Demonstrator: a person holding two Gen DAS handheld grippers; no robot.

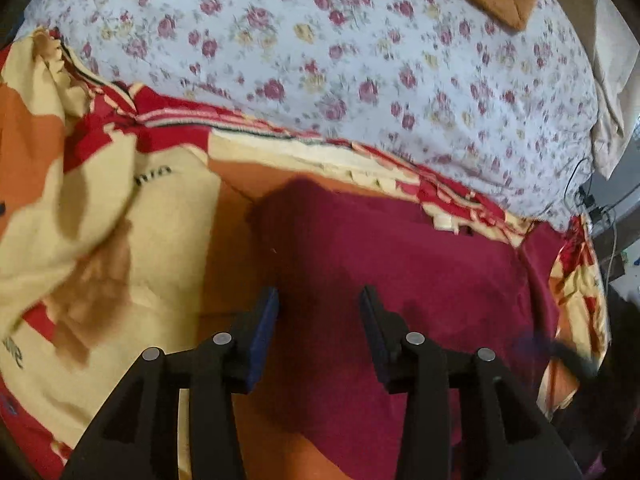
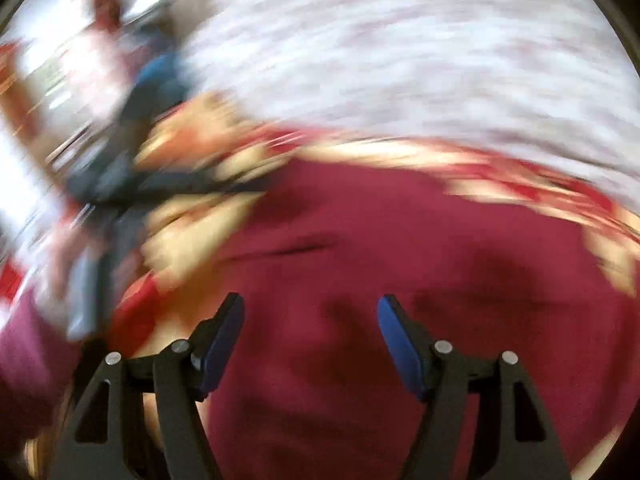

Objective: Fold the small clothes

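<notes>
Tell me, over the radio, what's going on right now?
Left gripper open, right gripper open, both empty. Maroon garment lying on patterned blanket, not gripped. Right view blurred. Nothing seen blocking.

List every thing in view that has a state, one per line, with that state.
left gripper: open, holding nothing, above the maroon garment
right gripper: open, holding nothing, view blurred
maroon garment: spread flat on the blanket, not gripped
patterned blanket: rumpled at the left, lying under the garment
floral sheet: spread over the bed beyond the blanket
</notes>
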